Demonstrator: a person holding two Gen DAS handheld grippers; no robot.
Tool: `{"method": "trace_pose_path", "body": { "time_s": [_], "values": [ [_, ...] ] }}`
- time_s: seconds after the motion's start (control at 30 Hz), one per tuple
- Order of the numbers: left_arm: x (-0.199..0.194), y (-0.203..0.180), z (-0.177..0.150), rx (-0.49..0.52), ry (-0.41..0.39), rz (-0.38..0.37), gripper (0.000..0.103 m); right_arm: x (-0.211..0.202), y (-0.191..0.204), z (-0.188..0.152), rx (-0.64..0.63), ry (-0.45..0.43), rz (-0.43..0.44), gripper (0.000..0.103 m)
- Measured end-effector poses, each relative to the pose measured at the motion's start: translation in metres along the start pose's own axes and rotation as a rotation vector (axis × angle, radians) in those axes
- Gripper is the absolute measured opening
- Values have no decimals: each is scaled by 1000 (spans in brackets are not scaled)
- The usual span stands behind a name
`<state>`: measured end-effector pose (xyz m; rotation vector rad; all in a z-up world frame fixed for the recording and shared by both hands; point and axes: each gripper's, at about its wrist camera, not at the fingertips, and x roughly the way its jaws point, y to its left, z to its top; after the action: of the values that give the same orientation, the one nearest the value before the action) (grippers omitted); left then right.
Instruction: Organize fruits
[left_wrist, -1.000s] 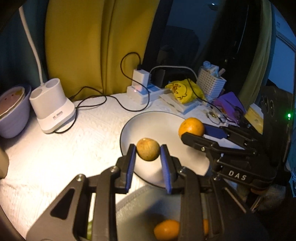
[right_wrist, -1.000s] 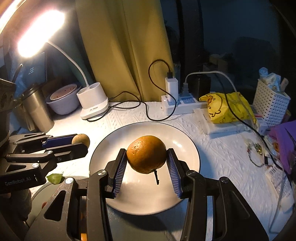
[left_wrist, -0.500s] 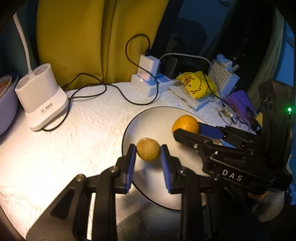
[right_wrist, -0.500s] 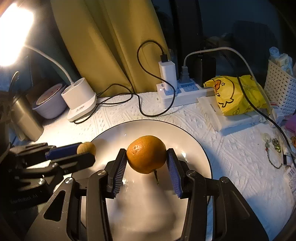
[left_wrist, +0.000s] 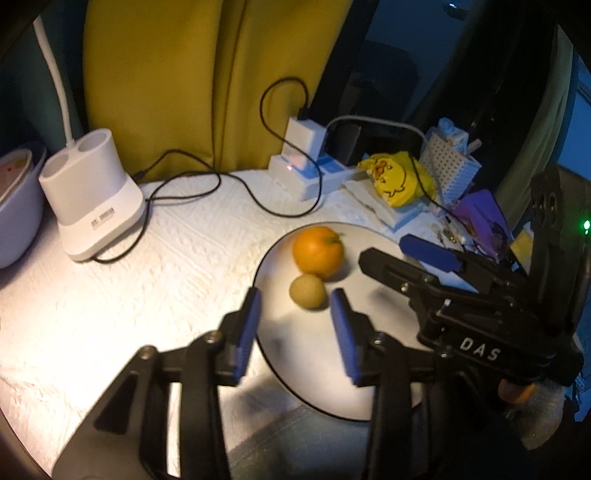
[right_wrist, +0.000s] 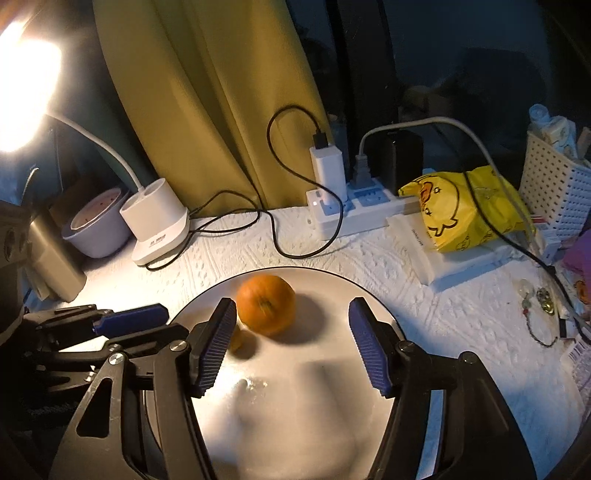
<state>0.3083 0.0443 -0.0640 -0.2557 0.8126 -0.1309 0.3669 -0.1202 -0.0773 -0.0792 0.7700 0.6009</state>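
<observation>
A white lamp base (left_wrist: 94, 201), power strip (right_wrist: 354, 212) and yellow duck bag (right_wrist: 469, 206) line the curtain (left_wrist: 207, 85).

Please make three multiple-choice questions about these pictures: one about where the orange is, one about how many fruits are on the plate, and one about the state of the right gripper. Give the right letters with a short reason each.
1. Where is the orange?
A. On the plate
B. In the lilac bowl
C. On the power strip

2. How many fruits lie on the plate?
A. One
B. Two
C. Four

3. How is the right gripper?
A. Shut on the orange
B. Shut on a cable
C. Jaws apart, holding nothing

Answers:
1 A: the orange sits on the plate's white surface, beside the small brown fruit.
2 B: only the orange and the small brown fruit are on it.
3 C: its jaws are opening and the blue pads stand clear of the orange; the left gripper is likewise opening, with nothing pressed between its pads.
</observation>
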Motion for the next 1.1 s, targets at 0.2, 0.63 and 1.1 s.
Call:
{"method": "trace_pose_path", "body": {
  "time_s": [0.2, 0.63, 1.1],
  "values": [
    [-25, -7, 2, 6, -46, 9, 45, -19, 5, -1, -41, -34, -37, 67],
    [-80, -23, -17, 1, -120, 20, 56, -72, 25, -10, -93, -97, -76, 76],
    [-125, -37, -44, 14, -170, 26, 69, -124, 42, -32, -113, -128, -86, 76]
  ]
}}
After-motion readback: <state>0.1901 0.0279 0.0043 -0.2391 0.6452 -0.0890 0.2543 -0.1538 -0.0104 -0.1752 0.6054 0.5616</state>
